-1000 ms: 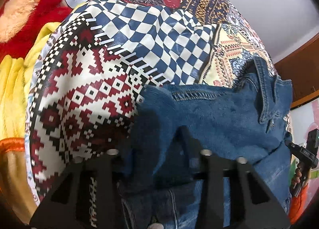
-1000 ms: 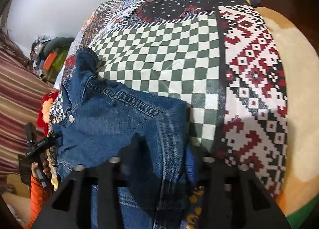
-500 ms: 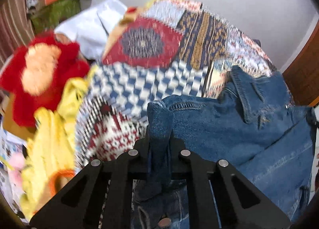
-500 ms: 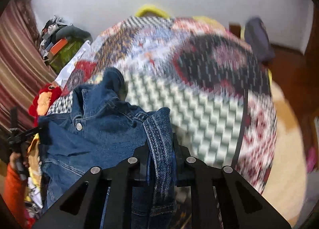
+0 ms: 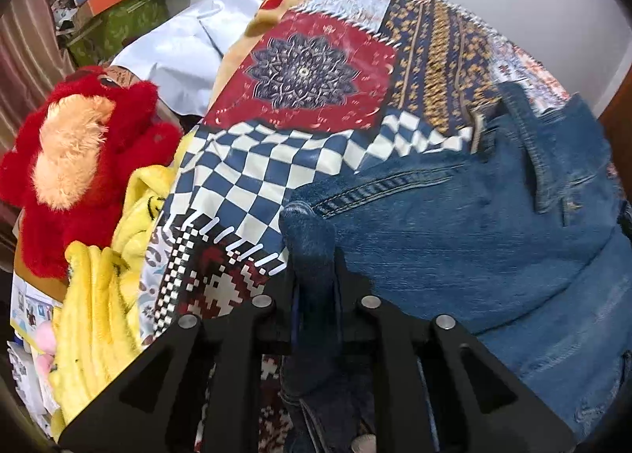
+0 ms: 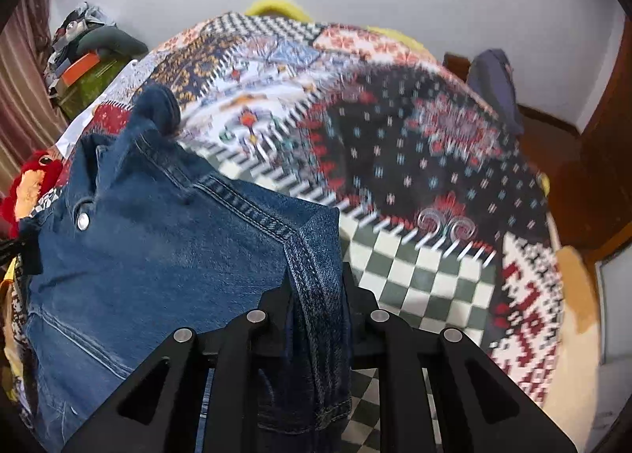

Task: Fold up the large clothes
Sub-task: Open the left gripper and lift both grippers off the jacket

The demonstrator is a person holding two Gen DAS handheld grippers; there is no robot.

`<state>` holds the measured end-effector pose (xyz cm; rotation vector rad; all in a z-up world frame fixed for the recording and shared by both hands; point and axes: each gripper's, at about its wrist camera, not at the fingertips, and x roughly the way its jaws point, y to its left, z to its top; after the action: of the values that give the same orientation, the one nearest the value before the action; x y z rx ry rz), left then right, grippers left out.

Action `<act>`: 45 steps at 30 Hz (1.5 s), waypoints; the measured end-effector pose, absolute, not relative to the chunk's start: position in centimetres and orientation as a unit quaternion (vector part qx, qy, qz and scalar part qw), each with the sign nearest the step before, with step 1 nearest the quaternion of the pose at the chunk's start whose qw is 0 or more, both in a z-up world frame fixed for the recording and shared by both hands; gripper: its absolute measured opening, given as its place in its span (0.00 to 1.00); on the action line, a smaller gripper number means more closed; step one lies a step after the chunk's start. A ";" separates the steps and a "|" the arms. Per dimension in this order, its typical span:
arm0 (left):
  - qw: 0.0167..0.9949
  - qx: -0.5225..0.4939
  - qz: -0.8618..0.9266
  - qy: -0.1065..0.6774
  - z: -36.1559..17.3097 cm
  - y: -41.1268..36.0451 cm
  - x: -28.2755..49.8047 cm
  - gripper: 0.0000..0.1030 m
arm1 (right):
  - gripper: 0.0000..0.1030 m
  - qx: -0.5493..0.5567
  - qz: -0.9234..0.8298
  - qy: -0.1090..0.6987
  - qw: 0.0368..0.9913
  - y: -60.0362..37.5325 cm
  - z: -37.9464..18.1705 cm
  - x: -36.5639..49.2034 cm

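Denim jacket point(image 5: 466, 239), the landmark for this entry: lay crumpled on the patchwork bedspread point(image 5: 316, 70) of the bed, collar up, snap button point(image 6: 82, 220) showing, no neat fold yet visible.

Left of the jacket: red plush toy point(image 5: 79, 160), yellow fleece point(image 5: 94, 303), pale sheet point(image 5: 185, 54) and cluttered boxes point(image 5: 106, 6) beyond the bed's edge.

At the jacket's left corner: left gripper point(image 5: 316, 291), clamped on a bunched ridge of denim, its jaws easing apart slightly with the cloth still pinched between them.

At the jacket's right corner: right gripper point(image 6: 318, 295), clenched on a stitched seam edge, denim hanging through and below the jaws.

Right of the jacket: open checkered and red-patterned bedspread, a dark bag point(image 6: 493, 85) by the far wall.

Progress, as judged: early. Both corners were secured and the cloth appeared lifted; spreading flat, folding sleeves inward and doubling the body all remained to be done.
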<state>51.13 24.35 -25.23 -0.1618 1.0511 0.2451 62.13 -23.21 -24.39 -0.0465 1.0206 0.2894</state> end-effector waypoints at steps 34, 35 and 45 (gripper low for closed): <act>0.935 -0.039 0.025 0.352 -7.2 15.2 30.6 0.78 | 0.74 -0.043 0.197 0.362 0.910 -24.1 -5.3 37.0; 0.935 -0.040 0.022 0.351 -7.2 15.1 29.7 0.80 | 0.74 -0.044 0.198 0.362 0.910 -24.3 -5.2 36.0; 0.906 -0.094 0.031 0.411 -13.3 16.9 21.9 0.93 | 0.74 -0.038 0.179 0.421 0.888 -26.6 -10.3 28.5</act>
<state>21.95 16.87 -13.26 -0.1946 0.8482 0.0642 28.51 -26.62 -10.27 -0.0799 0.8742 0.3722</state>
